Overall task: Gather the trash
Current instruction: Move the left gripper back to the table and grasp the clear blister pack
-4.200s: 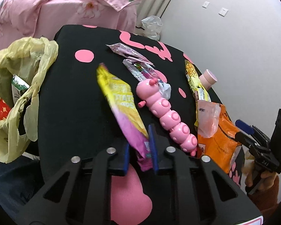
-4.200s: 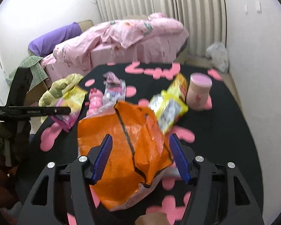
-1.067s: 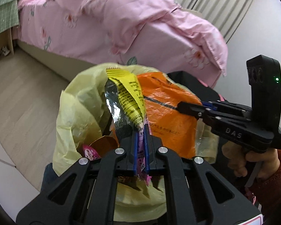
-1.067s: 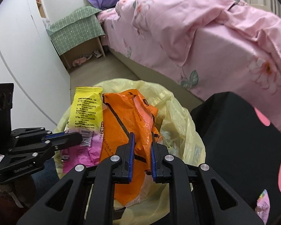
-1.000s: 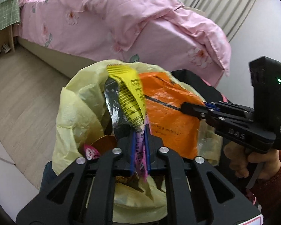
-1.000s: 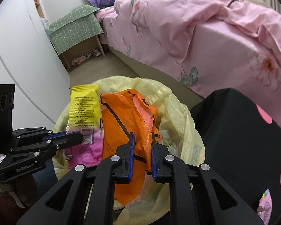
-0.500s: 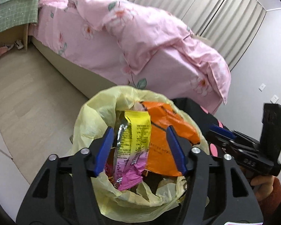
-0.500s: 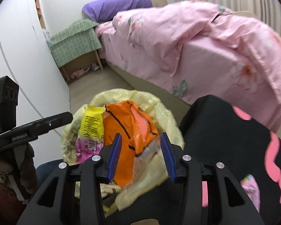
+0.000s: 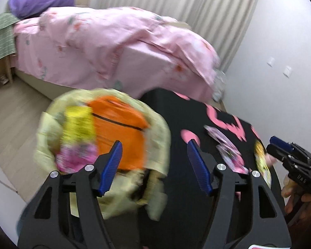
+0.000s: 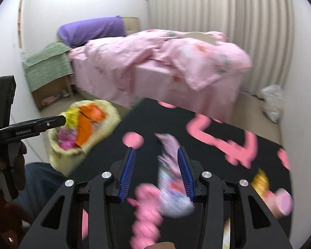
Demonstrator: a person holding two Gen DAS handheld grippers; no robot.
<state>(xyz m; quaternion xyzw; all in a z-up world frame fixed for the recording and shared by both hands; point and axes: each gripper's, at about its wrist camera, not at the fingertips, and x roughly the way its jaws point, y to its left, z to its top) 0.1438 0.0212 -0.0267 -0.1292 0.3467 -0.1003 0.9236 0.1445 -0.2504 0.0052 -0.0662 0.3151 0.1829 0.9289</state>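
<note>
A pale yellow trash bag [image 9: 159, 137] hangs at the left edge of the black table [image 9: 176, 112]; it also shows in the right wrist view [image 10: 107, 126]. In it lie an orange wrapper [image 9: 118, 137] and a yellow-pink wrapper [image 9: 78, 132]. My left gripper [image 9: 155, 166] is open and empty above the bag's right rim. My right gripper [image 10: 155, 174] is open and empty over the table, above purple-white wrappers [image 10: 170, 178] that lie there, blurred. More wrappers [image 9: 228, 151] and a yellow wrapper [image 9: 261, 157] lie on the table.
A pink caterpillar toy [image 10: 147, 215] and a pink cup [image 10: 282, 203] sit on the table near the right gripper. A pink-covered bed [image 9: 114, 47] stands behind the table. A white plastic bag [image 10: 271, 101] lies on the floor by the wall.
Both grippers opened and let the yellow-pink and orange wrappers drop into the bag. Both then pulled back and swung right toward the table.
</note>
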